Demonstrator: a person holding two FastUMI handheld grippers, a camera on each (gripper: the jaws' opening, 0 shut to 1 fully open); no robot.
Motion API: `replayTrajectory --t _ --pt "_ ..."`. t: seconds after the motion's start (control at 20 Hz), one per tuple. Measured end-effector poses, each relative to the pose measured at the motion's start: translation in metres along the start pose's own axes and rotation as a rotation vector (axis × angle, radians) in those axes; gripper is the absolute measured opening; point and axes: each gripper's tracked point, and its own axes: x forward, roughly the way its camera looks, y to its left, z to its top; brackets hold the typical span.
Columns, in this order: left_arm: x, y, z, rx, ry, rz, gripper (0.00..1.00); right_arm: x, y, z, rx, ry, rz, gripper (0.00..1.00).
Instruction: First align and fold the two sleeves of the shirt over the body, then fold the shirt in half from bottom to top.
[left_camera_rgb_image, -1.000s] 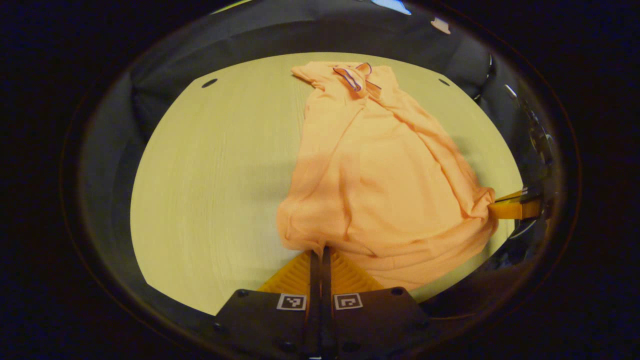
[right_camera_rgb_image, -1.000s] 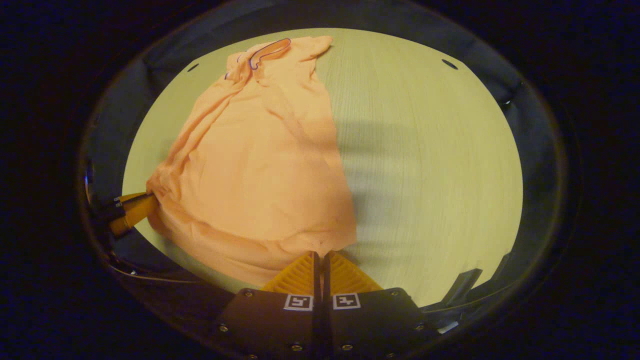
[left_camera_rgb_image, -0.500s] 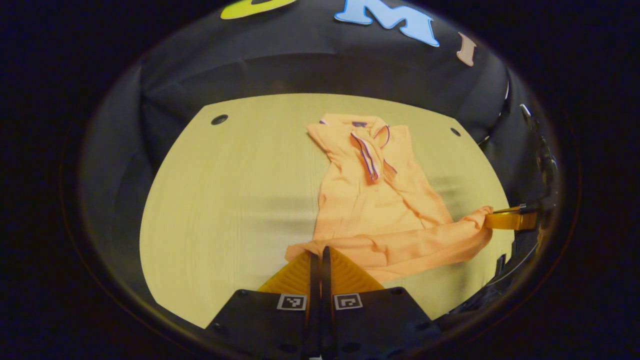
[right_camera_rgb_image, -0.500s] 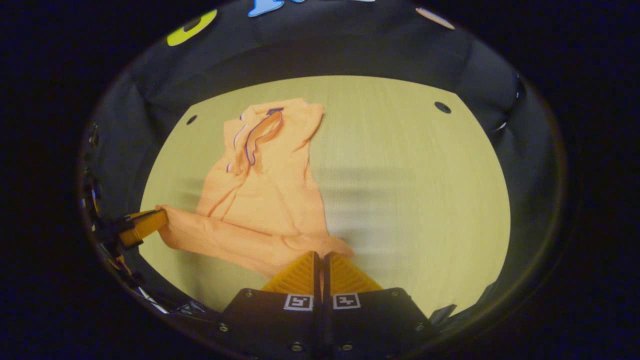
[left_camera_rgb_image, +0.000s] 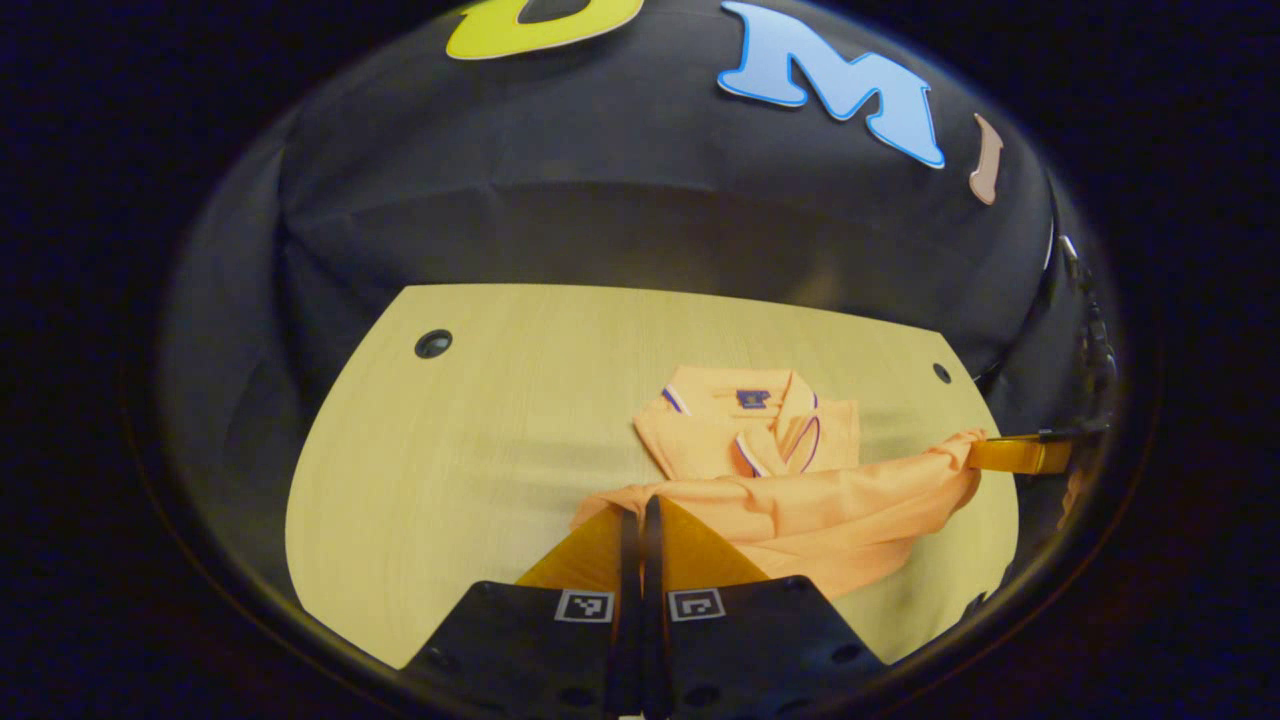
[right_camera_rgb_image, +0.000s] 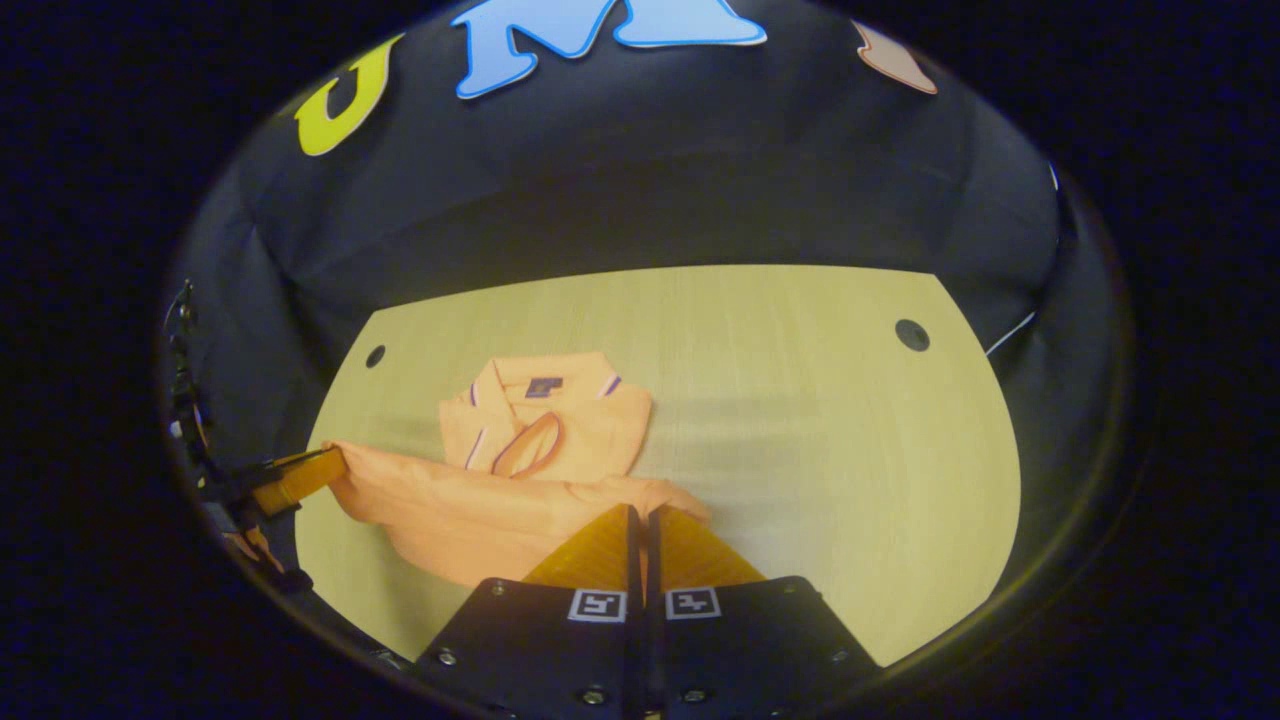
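Folding: I am carrying the bottom hem of the shirt (left_camera_rgb_image: 790, 510) up towards its collar (left_camera_rgb_image: 745, 405), the last fold of the task as I judge it.
Left gripper (left_camera_rgb_image: 633, 512): my jaws are pressed together on the near left corner of the hem, cloth bunched at their tips.
Right gripper (right_camera_rgb_image: 641, 512): my jaws are likewise closed on the other hem corner; in the left gripper view this gripper (left_camera_rgb_image: 1015, 455) shows at the far right with the cloth drawn to its tip.
Why two corners: holding both ends keeps the hem stretched as one straight edge between my hands, so it should land square rather than skewed.
Shirt position: it lies on the worktop (left_camera_rgb_image: 480, 440), collar end flat and towards the booth wall; the lifted hem hangs as a band just in front of the collar, sagging a little in the middle.
Sleeves: I judge them already folded in, since the body shows as a narrow block; the folds themselves are hidden under the raised cloth.
Hand pose: both grippers point forward and slightly down at the worktop, level with each other, well apart across the width of the shirt.
Next need: lower both corners together near the shoulders, then release.
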Motion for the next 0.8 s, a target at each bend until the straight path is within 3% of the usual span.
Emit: replayTrajectory --t 0.45,0.8 --pt "0.095 0.004 0.074 -0.017 -0.082 -0.014 0.06 0.087 -0.016 0.076 0.099 -0.095 0.02 0.0" --pt "0.165 0.014 0.077 0.028 -0.104 -0.003 0.05 0.157 -0.022 0.099 0.101 -0.138 0.018 0.0"
